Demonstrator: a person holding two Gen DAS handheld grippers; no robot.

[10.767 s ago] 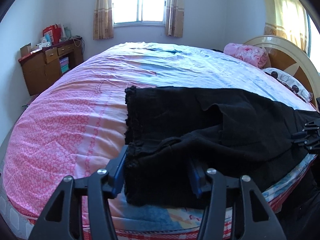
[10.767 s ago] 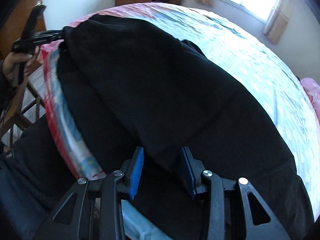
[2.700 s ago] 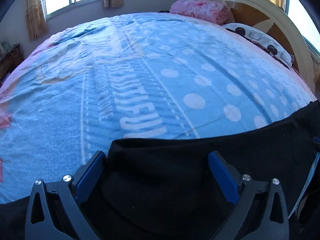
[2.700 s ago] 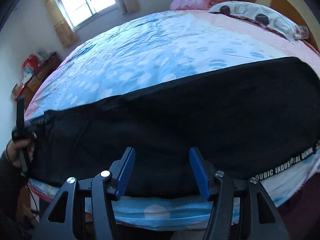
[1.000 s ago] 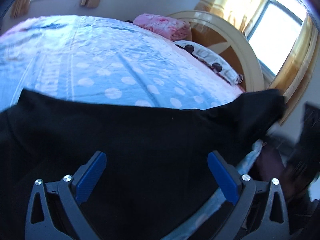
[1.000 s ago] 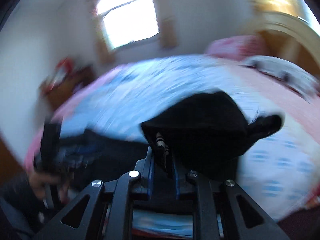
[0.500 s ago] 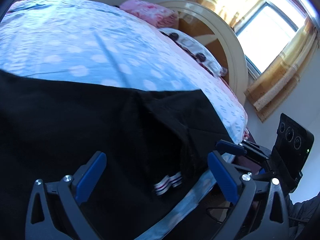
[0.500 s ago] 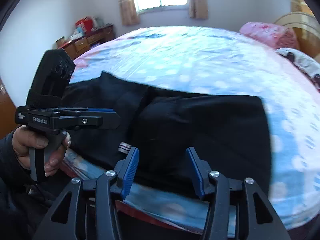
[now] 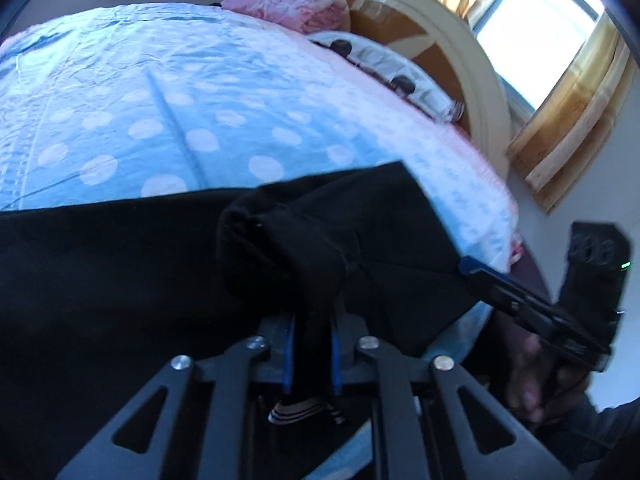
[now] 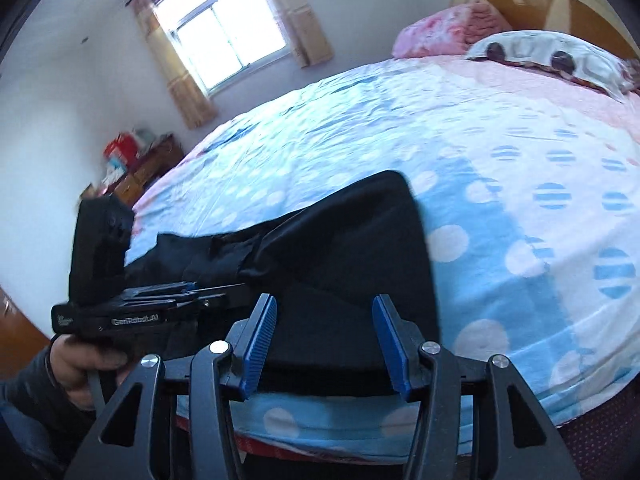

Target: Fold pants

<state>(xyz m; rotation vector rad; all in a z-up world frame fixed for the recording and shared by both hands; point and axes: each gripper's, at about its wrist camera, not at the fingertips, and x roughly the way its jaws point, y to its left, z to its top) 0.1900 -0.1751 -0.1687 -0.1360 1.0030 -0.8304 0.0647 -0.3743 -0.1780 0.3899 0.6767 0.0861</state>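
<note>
The black pants (image 9: 120,280) lie along the near edge of the bed, partly folded over themselves. My left gripper (image 9: 312,356) is shut on a bunched fold of the pants, and a striped tag (image 9: 298,410) hangs below the jaws. My right gripper (image 10: 326,340) is open, its blue pads (image 10: 260,336) either side of the pants' (image 10: 348,264) near edge, holding nothing. The left gripper also shows in the right wrist view (image 10: 216,292), and the right gripper in the left wrist view (image 9: 476,270), at the pants' right corner.
The bed carries a blue polka-dot sheet (image 10: 440,140). A pink pillow (image 9: 288,8) and a white pillow (image 10: 552,56) lie by the wooden headboard (image 9: 452,60). A wooden dresser (image 10: 140,172) stands under the window side. The bed edge drops off just below the pants.
My left gripper has closed on a fold of the pants; half a second ago it was open. My right gripper let go a second ago and stays open by the pants' edge.
</note>
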